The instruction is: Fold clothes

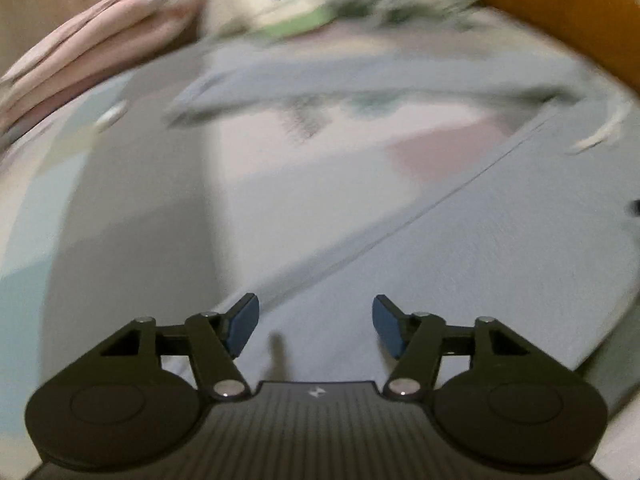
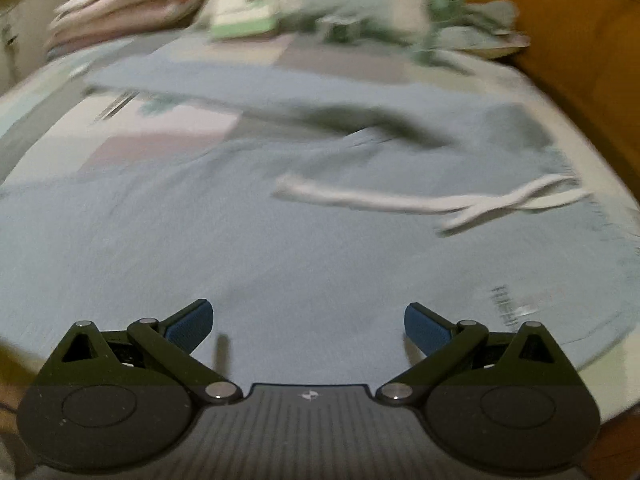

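Right wrist: soft blue garment point(image 2: 200, 240), white drawstring point(image 2: 400, 200).

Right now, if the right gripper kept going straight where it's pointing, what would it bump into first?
Most likely the light blue garment spread on the bed. The right gripper is open and empty, pointing down at that cloth, with nothing else between. The picture is blurry, so depth is unclear.
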The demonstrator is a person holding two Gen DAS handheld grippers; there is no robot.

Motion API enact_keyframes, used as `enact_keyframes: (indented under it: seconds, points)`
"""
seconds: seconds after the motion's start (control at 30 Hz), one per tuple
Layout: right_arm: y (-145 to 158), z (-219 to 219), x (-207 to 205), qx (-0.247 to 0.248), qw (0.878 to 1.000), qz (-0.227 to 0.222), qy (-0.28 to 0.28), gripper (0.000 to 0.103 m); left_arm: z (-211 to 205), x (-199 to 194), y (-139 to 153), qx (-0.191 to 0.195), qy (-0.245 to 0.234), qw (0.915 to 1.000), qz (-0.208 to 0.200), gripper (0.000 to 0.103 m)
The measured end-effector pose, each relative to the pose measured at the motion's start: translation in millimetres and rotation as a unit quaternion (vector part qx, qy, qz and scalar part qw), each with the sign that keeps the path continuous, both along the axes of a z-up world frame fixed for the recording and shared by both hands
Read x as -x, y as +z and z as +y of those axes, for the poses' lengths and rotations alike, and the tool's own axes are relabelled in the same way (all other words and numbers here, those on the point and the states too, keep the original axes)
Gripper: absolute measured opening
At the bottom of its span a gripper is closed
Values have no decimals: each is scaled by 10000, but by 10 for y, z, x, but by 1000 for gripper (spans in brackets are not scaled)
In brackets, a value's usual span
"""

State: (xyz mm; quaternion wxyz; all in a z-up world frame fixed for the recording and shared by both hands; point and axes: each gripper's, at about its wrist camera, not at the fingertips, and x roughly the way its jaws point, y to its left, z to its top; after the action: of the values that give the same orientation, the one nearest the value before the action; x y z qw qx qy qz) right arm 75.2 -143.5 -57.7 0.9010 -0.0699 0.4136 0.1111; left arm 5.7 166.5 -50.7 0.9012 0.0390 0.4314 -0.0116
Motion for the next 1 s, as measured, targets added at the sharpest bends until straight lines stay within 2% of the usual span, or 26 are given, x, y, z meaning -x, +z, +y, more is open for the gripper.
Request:
enact_keyframes:
  seconds: [0.07, 0.17, 0.23, 0.33, 0.37, 0.47, 0.57, 0.6, 0.67, 0.77, 0.83, 0.9, 1.0]
  points:
    - [-23, -157, -91, -78, 9994, 68, -323, 103, -296, -251, 111, 244, -550, 9981, -147, 65]
    - [-120, -327, -165, -174, 9976, 262, -617, 103, -740, -632, 159, 486, -1292, 9900, -279, 66]
    - [-220, -376, -175, -148, 9964, 444, -701, 103, -1041, -859, 125, 637, -1696, 9830, -300, 66]
    - [-245, -390, -158, -222, 9967, 371, -692, 103, -1408, -1168, -27, 1065, -2136, 9710, -163, 66]
    - [-251, -393, -163, -226, 9966, 385, -686, 103, -1487, -1256, -115, 1213, -2207, 9677, -79, 66]
    - [-244, -408, -156, -209, 9969, 416, -642, 103, -1602, -1509, -354, 1481, -2141, 9654, 130, 65]
    - [-245, -425, -166, -226, 9971, 403, -611, 103, -1671, -1703, -531, 1443, -1846, 9721, 57, 63]
    - [-246, -430, -164, -230, 9971, 396, -606, 103, -1650, -1723, -526, 1495, -1715, 9738, -14, 64]
    - [-248, -438, -160, -233, 9972, 383, -597, 103, -1631, -1774, -481, 1673, -1505, 9743, 105, 64]
    - [-250, -440, -158, -223, 9974, 372, -581, 103, -1719, -1765, -301, 1450, -1577, 9767, -82, 64]
    - [-248, -434, -161, -208, 9974, 377, -576, 103, -1832, -1767, -187, 1395, -1880, 9719, -258, 68]
    - [-243, -431, -168, -201, 9974, 385, -569, 103, -1954, -1832, -148, 1610, -2168, 9625, -258, 71]
    - [-240, -437, -165, -210, 9976, 377, -550, 103, -2191, -2004, -246, 1745, -2439, 9540, -42, 71]
